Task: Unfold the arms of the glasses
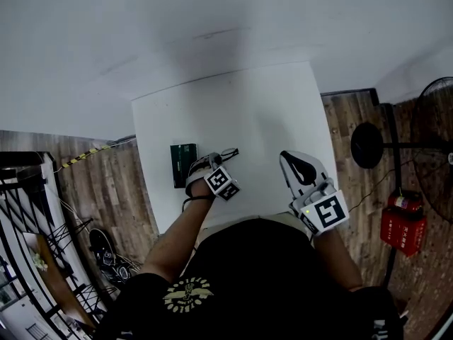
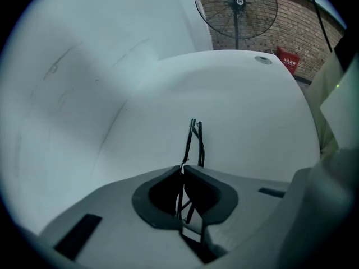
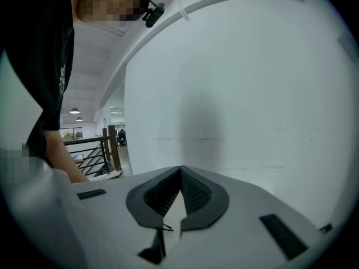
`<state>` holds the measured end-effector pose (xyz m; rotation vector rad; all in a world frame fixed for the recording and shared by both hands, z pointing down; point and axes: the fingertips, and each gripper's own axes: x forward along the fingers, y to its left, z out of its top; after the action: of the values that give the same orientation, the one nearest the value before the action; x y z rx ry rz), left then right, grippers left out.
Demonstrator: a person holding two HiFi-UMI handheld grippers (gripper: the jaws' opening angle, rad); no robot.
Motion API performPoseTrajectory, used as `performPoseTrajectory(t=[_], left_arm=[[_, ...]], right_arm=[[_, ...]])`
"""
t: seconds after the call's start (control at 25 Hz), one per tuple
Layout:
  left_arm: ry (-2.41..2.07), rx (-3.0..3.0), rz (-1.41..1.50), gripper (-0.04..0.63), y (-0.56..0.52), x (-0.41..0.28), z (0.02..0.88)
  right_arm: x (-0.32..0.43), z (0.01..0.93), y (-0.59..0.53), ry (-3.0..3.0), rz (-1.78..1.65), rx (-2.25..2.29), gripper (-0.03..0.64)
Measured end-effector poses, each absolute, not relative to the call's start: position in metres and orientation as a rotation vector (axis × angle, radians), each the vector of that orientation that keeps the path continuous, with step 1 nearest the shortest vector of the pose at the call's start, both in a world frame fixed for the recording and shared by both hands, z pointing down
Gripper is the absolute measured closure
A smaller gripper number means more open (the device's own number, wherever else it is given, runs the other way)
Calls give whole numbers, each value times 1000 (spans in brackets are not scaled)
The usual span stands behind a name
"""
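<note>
**Now clamped: glasses in the left hand-held gripper over a white surface**

The white surface (image 1: 262, 112) is pushed up against a plain white wall (image 1: 177, 27), and wooden plank floor (image 1: 99, 183) shows on either side of it. Near its left edge lies a dark green case (image 1: 183, 163). Just beside that case, the left hand-held gripper (image 1: 212, 158) points steeply down. Its jaws are pinched together on the thin dark glasses (image 2: 193, 142), whose frame sticks out past the tips over the bare surface. Whether the frame touches the surface cannot be told.

The right hand-held gripper (image 3: 180, 168) is well apart on the right side, aimed nearly level at the wall. Its jaws are closed with nothing between them.

To the right of the surface stand a black pedestal fan (image 1: 435, 119) and a red box (image 1: 402, 225), with brick wall (image 2: 263, 21) behind the fan. A black metal railing (image 1: 21, 211) runs along the left of the room.
</note>
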<state>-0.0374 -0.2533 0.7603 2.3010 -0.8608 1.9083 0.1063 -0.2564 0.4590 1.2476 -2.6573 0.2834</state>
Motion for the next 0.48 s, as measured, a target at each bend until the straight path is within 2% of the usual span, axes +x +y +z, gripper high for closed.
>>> performPoseTrajectory(t=[0.32, 0.48], left_arm=[[-1041, 2327, 1690, 571, -259, -55, 738], [-1113, 2380, 1328, 571, -260, -56, 707]], right_arm=[[91, 454, -249, -2670, 245, 1213, 615], [86, 446, -244, -2672, 219, 1220, 616]])
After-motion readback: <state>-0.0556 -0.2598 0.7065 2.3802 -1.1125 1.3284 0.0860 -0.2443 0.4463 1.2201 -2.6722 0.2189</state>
